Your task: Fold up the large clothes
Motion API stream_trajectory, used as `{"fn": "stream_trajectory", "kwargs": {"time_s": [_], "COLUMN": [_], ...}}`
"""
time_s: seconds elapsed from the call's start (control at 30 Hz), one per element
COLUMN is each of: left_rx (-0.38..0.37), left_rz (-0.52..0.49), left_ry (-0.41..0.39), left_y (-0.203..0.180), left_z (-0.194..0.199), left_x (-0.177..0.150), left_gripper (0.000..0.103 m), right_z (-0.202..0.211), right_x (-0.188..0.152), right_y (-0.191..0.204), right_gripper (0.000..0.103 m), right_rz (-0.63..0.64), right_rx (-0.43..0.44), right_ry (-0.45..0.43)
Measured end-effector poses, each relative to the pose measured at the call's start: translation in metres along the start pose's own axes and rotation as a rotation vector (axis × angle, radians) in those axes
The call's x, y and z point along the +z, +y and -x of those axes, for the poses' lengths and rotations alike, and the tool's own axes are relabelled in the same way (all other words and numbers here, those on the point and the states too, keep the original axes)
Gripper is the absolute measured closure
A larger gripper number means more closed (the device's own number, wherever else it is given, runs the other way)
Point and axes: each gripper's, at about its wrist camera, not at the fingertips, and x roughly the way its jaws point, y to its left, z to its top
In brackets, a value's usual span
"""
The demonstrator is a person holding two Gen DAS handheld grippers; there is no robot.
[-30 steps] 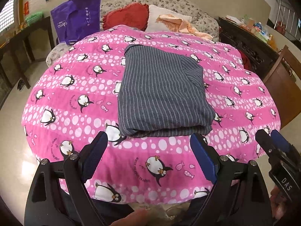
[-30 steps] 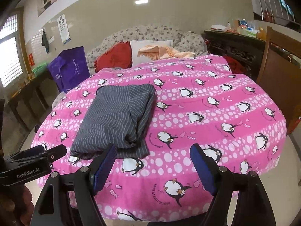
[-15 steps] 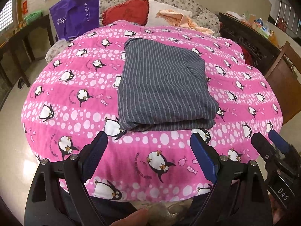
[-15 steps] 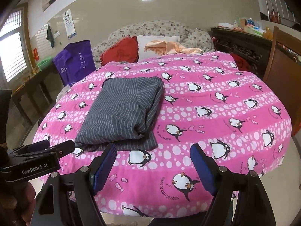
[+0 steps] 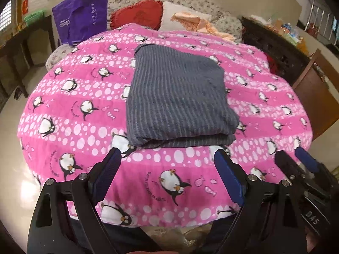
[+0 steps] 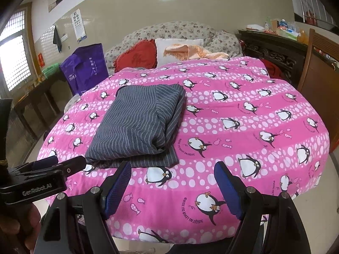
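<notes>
A grey striped garment (image 5: 178,97) lies folded into a rectangle on the pink penguin blanket (image 5: 74,114); it also shows in the right wrist view (image 6: 137,127). My left gripper (image 5: 167,169) is open and empty, held just short of the garment's near edge above the blanket. My right gripper (image 6: 171,182) is open and empty, to the right of the garment's near corner. The right gripper shows at the right edge of the left wrist view (image 5: 296,160), and the left gripper shows at the left of the right wrist view (image 6: 57,165).
A purple bag (image 5: 80,19), a red cushion (image 5: 137,14), a white pillow and an orange cloth (image 6: 190,50) sit behind the blanket by a floral sofa. A wooden chair (image 6: 317,72) and a dark cabinet (image 5: 275,48) stand right. A dark table (image 6: 36,97) stands left.
Both grippers have moved forward and a little lower toward the garment's near edge. The garment has not moved. Both stay open.
</notes>
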Motion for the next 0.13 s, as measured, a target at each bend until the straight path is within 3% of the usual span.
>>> {"fn": "stream_trajectory", "kwargs": {"time_s": [0.13], "left_rx": [0.018], "left_rz": [-0.027], "left_ry": [-0.027], "left_y": [-0.0042], "left_z": [0.0042], "left_x": [0.0006], "left_gripper": [0.014], "right_z": [0.0001], "right_x": [0.0], "right_y": [-0.0006], "right_gripper": [0.025], "right_rz": [0.002], "right_rx": [0.001], "right_ry": [0.0]}}
